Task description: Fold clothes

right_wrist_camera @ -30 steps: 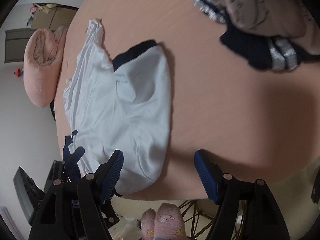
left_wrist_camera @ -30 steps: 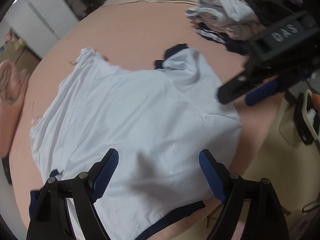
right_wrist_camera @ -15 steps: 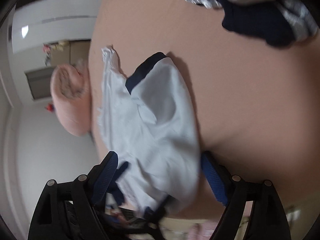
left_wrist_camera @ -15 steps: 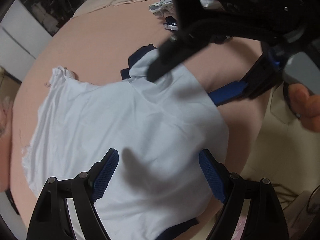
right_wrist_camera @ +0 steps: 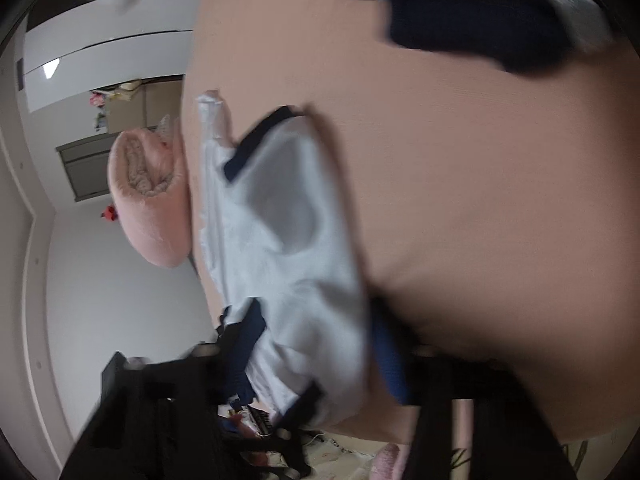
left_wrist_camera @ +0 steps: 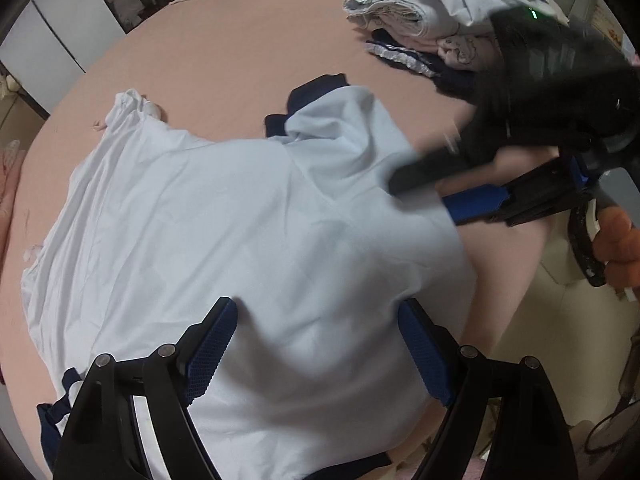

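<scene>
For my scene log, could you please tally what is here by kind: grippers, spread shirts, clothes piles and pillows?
Grippers: 2, the left gripper and the right gripper.
Spread shirts: 1, the shirt.
Clothes piles: 1, the pile.
Pillows: 1, the pillow.
Total: 5.

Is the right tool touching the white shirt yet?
Cannot tell. In the left wrist view the right tool sits at the white shirt's right edge, but motion blur hides any contact. The right wrist view is blurred too.

A pink-sheeted bed (left_wrist_camera: 224, 52) carries a white shirt (left_wrist_camera: 248, 240) (navy-trimmed) and heaped clothes (left_wrist_camera: 432, 20).
</scene>
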Tool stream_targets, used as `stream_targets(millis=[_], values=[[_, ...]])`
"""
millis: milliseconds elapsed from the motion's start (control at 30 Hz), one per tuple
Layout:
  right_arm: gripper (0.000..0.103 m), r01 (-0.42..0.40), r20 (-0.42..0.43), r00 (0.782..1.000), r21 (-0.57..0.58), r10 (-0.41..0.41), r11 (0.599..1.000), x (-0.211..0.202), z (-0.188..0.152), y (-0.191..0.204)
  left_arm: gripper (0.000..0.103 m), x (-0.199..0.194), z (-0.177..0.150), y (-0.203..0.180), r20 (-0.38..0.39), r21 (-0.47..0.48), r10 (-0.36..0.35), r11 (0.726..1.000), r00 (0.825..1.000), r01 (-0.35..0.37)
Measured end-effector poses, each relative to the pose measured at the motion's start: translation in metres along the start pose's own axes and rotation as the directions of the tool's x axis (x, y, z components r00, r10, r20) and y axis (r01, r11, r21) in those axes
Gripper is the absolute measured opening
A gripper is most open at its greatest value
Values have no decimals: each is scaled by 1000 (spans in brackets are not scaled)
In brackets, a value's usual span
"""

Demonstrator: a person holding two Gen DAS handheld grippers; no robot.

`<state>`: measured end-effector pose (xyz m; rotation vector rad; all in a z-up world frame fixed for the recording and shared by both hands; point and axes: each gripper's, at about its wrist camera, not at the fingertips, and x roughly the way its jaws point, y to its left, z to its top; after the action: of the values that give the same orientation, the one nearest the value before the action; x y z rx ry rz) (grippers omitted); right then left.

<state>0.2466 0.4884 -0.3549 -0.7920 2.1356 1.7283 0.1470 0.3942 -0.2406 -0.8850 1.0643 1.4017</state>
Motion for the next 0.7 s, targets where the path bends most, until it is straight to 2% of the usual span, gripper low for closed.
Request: stream_targets(millis=[33,100,333,433,500,700], values=[[0,0,-3,1000,4,0,1000,0,0,-3,82,0,0,1,-1,-12,-8,1000,1000,8],[0,-68,1,998,40,68,997,-1,0,-15,82,-1,0,3,-3,-34,-21,999,1000,21],[0,-4,73,997,-6,4,1000,-11,-10,11,83,-13,6,-3,43,-71,-89,993,995,92],[1,7,96,995,-114,4,993,-20,-9,38,83,-19,11,-8,71,-59,-127,990,989,131],[1,5,91,996,-138,7,990,-23,-7,48,83,-22,15,-11,84,-39,-144,988,986,148],[1,7,88,996,-90,1,996,-24,-2,38,83,-20,25,-24,94,-27,-178,983,980,181]])
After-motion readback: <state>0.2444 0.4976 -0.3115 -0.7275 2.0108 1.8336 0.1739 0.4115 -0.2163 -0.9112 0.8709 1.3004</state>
